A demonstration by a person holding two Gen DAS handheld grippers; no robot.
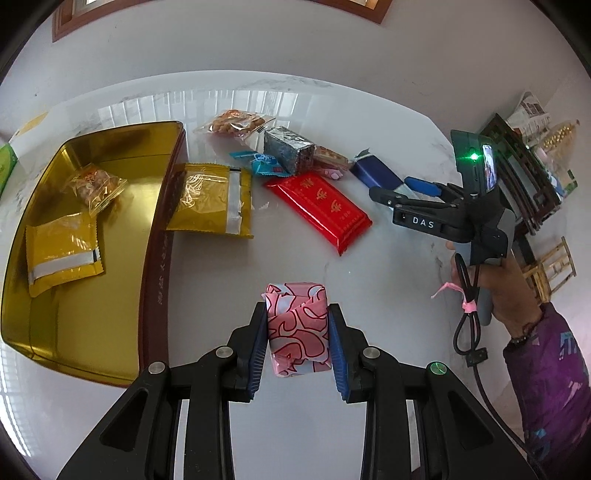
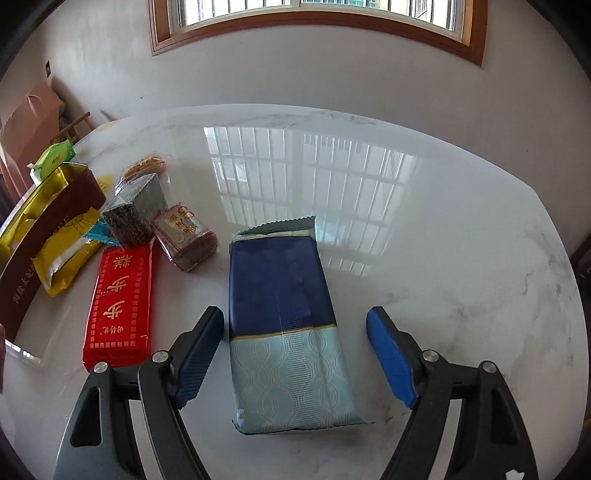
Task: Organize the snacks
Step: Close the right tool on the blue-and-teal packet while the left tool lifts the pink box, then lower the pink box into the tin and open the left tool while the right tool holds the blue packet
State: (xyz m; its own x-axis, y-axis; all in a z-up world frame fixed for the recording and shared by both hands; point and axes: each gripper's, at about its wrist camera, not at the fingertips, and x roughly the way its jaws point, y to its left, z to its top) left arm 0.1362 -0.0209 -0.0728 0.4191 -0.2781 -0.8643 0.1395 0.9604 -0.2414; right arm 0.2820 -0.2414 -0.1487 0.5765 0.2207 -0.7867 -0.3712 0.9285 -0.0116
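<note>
White marble tabletop (image 2: 424,236) fills both views, glossy enough to mirror the barred window (image 2: 314,22) that only the right wrist camera shows. Biggest on it is the gold tin tray (image 1: 110,332) at the left, its maroon side printed with small Chinese characters too faint to read; it holds two gold sachets and a clear-wrapped pastry. Only the left wrist view looks into it. A third gold sachet (image 1: 212,201) leans against its wall. Next comes the red packet (image 2: 120,306), with large gold characters including 步步糕. Just beside it lies the blue and pale-teal patterned packet (image 2: 284,325), flat between the right gripper (image 2: 295,332) fingers, which stand wide and clear of it. From the left camera that gripper's body reads "DAS", held in a hand (image 1: 506,291) with a purple sleeve. Smaller snacks cluster behind. The left gripper (image 1: 297,325) is clamped on a pink swirl-patterned wrapped block (image 1: 297,328), near the tray.
</note>
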